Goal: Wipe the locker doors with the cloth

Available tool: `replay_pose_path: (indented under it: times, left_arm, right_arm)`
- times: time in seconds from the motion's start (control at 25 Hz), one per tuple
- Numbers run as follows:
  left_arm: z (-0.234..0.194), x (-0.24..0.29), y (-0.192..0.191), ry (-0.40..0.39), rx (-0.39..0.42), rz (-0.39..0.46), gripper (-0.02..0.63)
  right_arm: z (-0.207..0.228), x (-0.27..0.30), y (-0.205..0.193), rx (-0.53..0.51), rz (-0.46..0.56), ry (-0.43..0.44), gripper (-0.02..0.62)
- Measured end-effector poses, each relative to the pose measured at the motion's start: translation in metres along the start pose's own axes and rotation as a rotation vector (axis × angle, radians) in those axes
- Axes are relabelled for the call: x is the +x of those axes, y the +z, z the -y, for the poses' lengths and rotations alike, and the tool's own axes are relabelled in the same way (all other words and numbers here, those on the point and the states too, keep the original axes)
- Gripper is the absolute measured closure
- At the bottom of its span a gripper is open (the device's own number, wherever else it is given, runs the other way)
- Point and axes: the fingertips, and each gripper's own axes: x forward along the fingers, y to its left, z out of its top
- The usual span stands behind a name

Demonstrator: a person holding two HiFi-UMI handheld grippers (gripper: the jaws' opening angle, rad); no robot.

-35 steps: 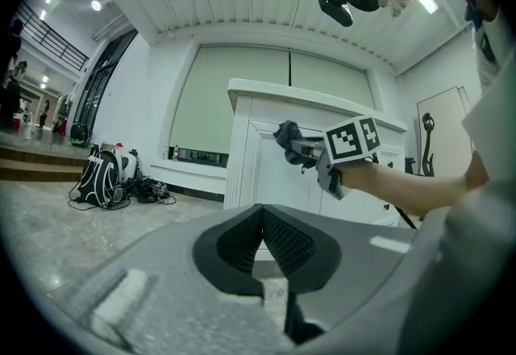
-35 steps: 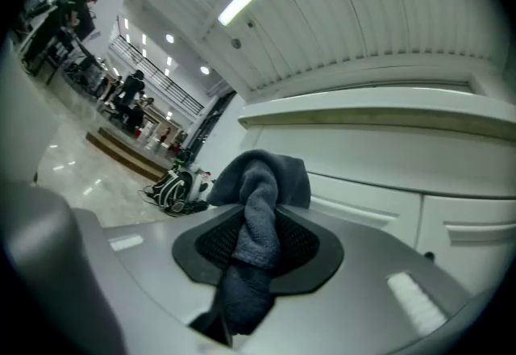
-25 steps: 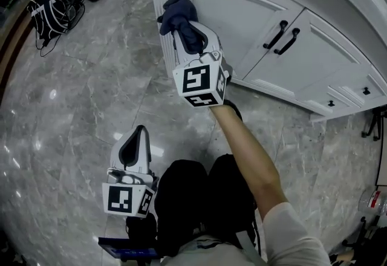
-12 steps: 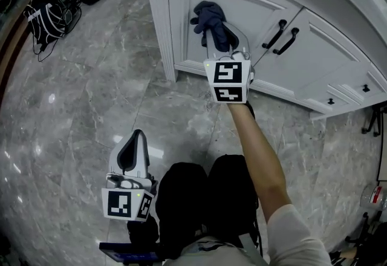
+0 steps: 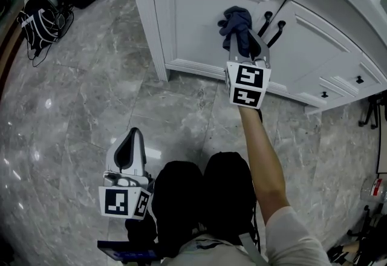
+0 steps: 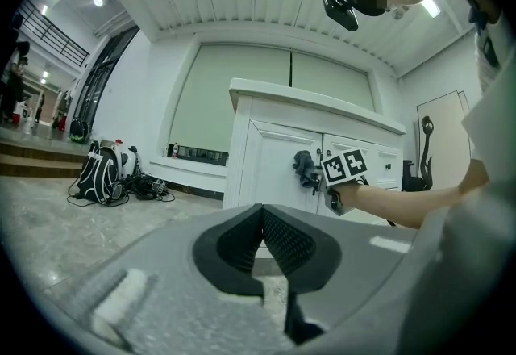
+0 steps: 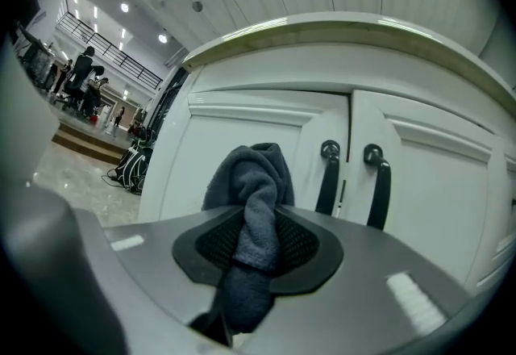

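Note:
A dark blue-grey cloth (image 5: 234,17) is bunched between the jaws of my right gripper (image 5: 243,35), which is shut on it. The cloth presses on the left white locker door (image 5: 187,14), near that door's right edge and just left of the two black handles (image 5: 271,26). In the right gripper view the cloth (image 7: 251,180) fills the gap of the right gripper (image 7: 256,220), with the handles (image 7: 326,176) close behind. My left gripper (image 5: 135,133) hangs low over the floor beside the person's knees, shut with nothing held. The left gripper (image 6: 260,216) faces the lockers from a distance.
The right locker door (image 5: 320,47) and small drawers with knobs (image 5: 358,79) continue to the right. A backpack and cables (image 5: 36,14) lie on the marble floor (image 5: 78,95) at far left. The person's dark-trousered legs (image 5: 199,198) are at the bottom.
My right gripper has carried the cloth rightward across the left door, from its left edge to beside the handles. The left gripper has stayed in place.

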Motion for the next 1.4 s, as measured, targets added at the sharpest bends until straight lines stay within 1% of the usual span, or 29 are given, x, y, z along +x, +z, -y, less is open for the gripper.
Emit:
replay_pose_path:
  times: [0.12,0.24,0.36,0.48,0.56,0.64,0.72,0.8,0.92,1.08,1.2,1.4]
  left_arm:
    - [0.002,-0.001,0.0,-0.001,0.001,-0.002,0.604]
    - [0.003,-0.002,-0.002,0.001,-0.001,-0.005,0.604]
    - [0.001,-0.001,-0.003,-0.001,-0.003,-0.002,0.604]
    - [0.0,-0.001,-0.002,-0.004,-0.006,0.002,0.604]
    - [-0.001,-0.002,-0.002,-0.002,-0.009,0.001,0.604]
    - [-0.003,-0.004,-0.003,0.001,-0.011,-0.003,0.604]
    - [-0.006,-0.008,-0.003,0.008,-0.013,-0.005,0.604]
    - [-0.012,-0.012,-0.003,0.018,-0.014,-0.007,0.604]
    - [-0.019,-0.016,-0.003,0.031,-0.015,-0.007,0.604]
    - [-0.025,-0.017,-0.002,0.036,-0.014,-0.003,0.604]
    - [-0.026,-0.017,-0.002,0.034,-0.016,-0.003,0.604]
    - [-0.021,-0.015,-0.005,0.024,-0.019,-0.005,0.604]
  right_arm:
    - [-0.001,-0.007,0.0,0.007,0.013,-0.004,0.497]
    - [-0.012,-0.021,0.006,-0.009,0.069,0.029,0.497]
    - [-0.05,-0.036,0.017,-0.069,0.126,0.115,0.497]
    - [-0.109,-0.038,0.022,-0.145,0.165,0.24,0.497]
    - [-0.146,-0.03,0.016,-0.169,0.156,0.307,0.497]
    - [-0.176,-0.015,0.007,-0.188,0.134,0.353,0.497]
    - [-0.196,0.004,-0.002,-0.205,0.102,0.377,0.497]
    - [-0.206,0.025,-0.013,-0.203,0.057,0.383,0.497]
    - [-0.202,0.049,-0.027,-0.171,-0.013,0.372,0.497]
    - [-0.183,0.055,-0.034,-0.158,-0.04,0.342,0.495]
    - [-0.157,0.049,-0.04,-0.123,-0.057,0.289,0.497]
    - [-0.105,0.031,-0.053,-0.104,-0.077,0.192,0.497]
